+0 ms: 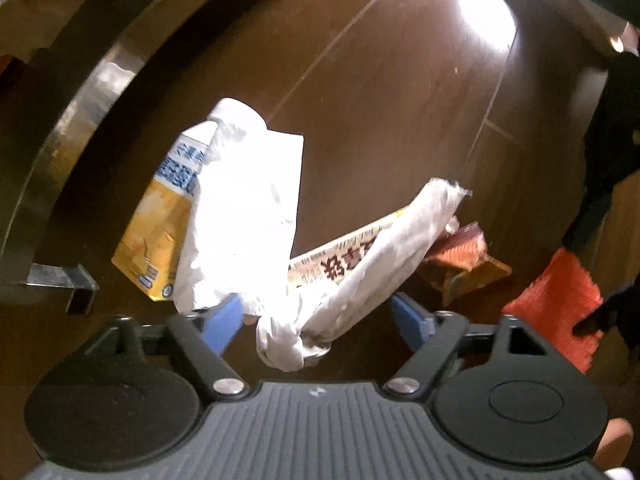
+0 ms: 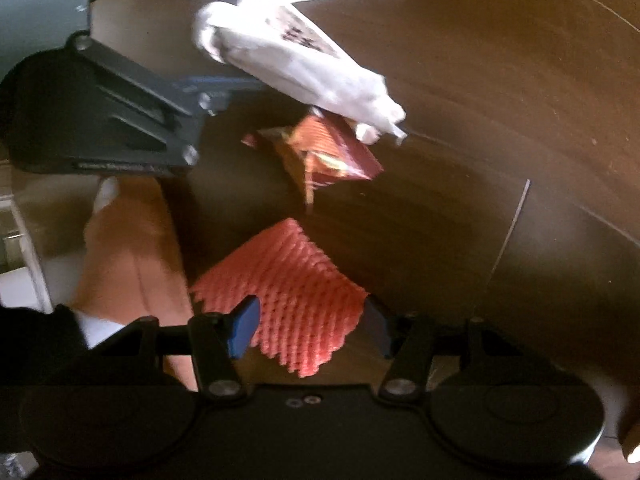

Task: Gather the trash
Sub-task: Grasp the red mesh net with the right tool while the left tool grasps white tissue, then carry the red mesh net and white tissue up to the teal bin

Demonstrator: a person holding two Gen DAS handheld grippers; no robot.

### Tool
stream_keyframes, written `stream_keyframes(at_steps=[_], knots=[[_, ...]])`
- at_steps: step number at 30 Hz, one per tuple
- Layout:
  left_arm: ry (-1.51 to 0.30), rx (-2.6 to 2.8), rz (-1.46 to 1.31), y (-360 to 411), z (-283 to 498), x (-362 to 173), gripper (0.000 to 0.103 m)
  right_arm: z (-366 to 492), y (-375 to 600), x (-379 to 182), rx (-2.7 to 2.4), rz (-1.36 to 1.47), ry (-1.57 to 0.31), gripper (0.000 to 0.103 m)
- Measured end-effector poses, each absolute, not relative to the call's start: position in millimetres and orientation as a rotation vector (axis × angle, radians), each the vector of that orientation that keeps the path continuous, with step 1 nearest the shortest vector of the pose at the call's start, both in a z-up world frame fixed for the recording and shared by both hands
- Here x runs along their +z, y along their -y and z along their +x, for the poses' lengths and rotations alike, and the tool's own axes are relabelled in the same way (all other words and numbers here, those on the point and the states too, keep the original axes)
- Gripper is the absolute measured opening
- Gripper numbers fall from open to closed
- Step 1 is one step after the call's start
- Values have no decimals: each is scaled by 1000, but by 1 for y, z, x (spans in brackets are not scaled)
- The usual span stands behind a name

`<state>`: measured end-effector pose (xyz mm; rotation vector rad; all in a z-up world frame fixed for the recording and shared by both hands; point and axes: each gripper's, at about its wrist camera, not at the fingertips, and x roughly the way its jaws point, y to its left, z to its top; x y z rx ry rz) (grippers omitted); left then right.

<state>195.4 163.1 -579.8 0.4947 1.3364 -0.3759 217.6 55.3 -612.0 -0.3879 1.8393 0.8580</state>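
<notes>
Both tongs hang over rubbish scattered on a dark wooden floor (image 1: 400, 80), so the step in hand looks like the reach for a first pair of pieces; nothing is lifted yet. The left tongs (image 1: 320, 316) stand spread, their blue pads on either side of a knotted white bag (image 1: 304, 332) with printed paper in it, without pressing on it so far as the blur lets one tell. The right tongs (image 2: 310, 324) are likewise spread, a pad at each side of a red foam net (image 2: 288, 288) that lies flat on the floor; whether the pads touch it I cannot tell.

The next move, as I judge it, is for each pair to sink a little further and pinch; the net is thin and soft and may slip or fold, and the bag is best taken at its knot.

Round about: a yellow drink carton (image 1: 156, 224) half under a white paper sheet (image 1: 244, 216); a crumpled snack wrapper (image 2: 324, 152) between bag and net; a metal frame (image 1: 52, 160) curving along the left. A bare foot (image 2: 128, 248) stands just beside the net, near the right tongs' path.
</notes>
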Motion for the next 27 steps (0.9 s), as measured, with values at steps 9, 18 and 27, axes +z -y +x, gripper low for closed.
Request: stream_keyframes(at_steps=[9, 18, 27], knots=[[-1339, -354, 529, -164, 193, -592, 39, 206, -59, -631, 811, -489, -1836, 14], [-1335, -346, 483, -164, 189, -577, 24, 210, -51, -599, 789, -491, -1760, 4], [-1277, -366, 510, -172, 193, -497, 23, 230, -24, -498, 668, -410, -1602, 4]])
